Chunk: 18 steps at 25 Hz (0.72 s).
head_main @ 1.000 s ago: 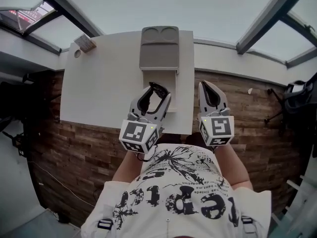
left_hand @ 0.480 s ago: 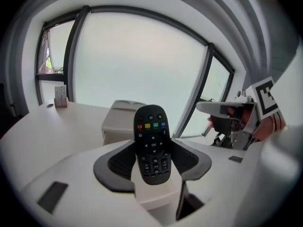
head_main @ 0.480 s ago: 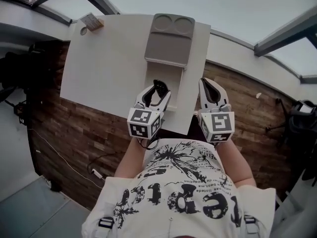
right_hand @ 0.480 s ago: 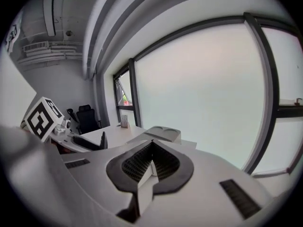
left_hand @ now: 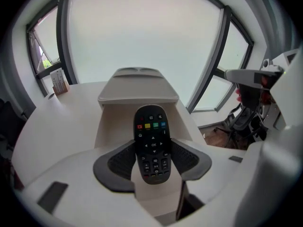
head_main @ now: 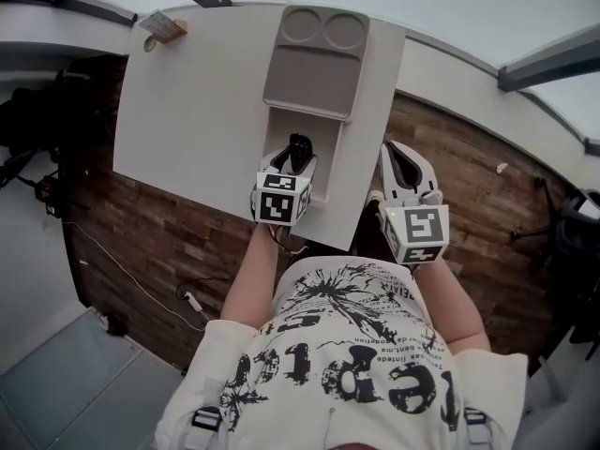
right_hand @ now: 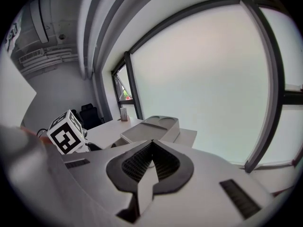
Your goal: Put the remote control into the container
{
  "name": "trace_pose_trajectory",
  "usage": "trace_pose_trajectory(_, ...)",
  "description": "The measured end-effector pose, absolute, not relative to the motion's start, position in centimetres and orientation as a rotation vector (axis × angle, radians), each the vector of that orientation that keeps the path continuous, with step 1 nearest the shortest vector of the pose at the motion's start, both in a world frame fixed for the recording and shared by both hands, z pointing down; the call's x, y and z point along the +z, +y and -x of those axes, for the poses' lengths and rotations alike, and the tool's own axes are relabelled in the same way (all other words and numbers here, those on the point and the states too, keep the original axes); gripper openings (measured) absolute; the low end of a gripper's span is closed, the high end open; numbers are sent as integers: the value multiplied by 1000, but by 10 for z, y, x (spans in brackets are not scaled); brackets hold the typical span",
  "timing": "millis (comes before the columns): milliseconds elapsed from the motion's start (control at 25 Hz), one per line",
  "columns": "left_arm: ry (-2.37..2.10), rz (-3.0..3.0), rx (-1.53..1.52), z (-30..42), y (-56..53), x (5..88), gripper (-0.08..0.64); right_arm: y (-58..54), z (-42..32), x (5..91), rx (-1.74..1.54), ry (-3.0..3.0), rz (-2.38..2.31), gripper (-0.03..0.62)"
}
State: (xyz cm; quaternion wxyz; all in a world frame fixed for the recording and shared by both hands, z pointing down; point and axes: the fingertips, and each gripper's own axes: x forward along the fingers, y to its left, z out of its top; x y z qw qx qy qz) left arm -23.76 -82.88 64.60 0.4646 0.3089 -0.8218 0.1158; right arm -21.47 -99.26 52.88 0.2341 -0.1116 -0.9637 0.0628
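A beige container (head_main: 315,75) lies lengthwise on the white table (head_main: 197,101), its open compartment (head_main: 327,143) at the near end. My left gripper (head_main: 296,156) is shut on a black remote control (head_main: 299,148) and holds it over that compartment. In the left gripper view the remote control (left_hand: 152,143) sits between the dark pads (left_hand: 122,162), buttons up, pointing at the container (left_hand: 138,92). My right gripper (head_main: 397,153) is shut with nothing in it, past the table's right edge. In its own view the right gripper (right_hand: 152,144) has its jaw tips touching.
A small box (head_main: 163,26) and a round hole (head_main: 150,42) are at the table's far left corner. Two round recesses (head_main: 323,28) mark the container's far end. Wood flooring (head_main: 141,223) surrounds the table; a chair (left_hand: 239,119) stands to the right.
My left gripper has carried the remote control forward, from the table's near edge to over the container's open compartment. The right gripper has stayed beside the table.
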Motion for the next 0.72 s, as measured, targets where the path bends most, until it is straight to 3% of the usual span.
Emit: trace_pose_trajectory(720,-1868,-732,349,235,-834,685,243,-1022,230,543,203,-2625,295,0)
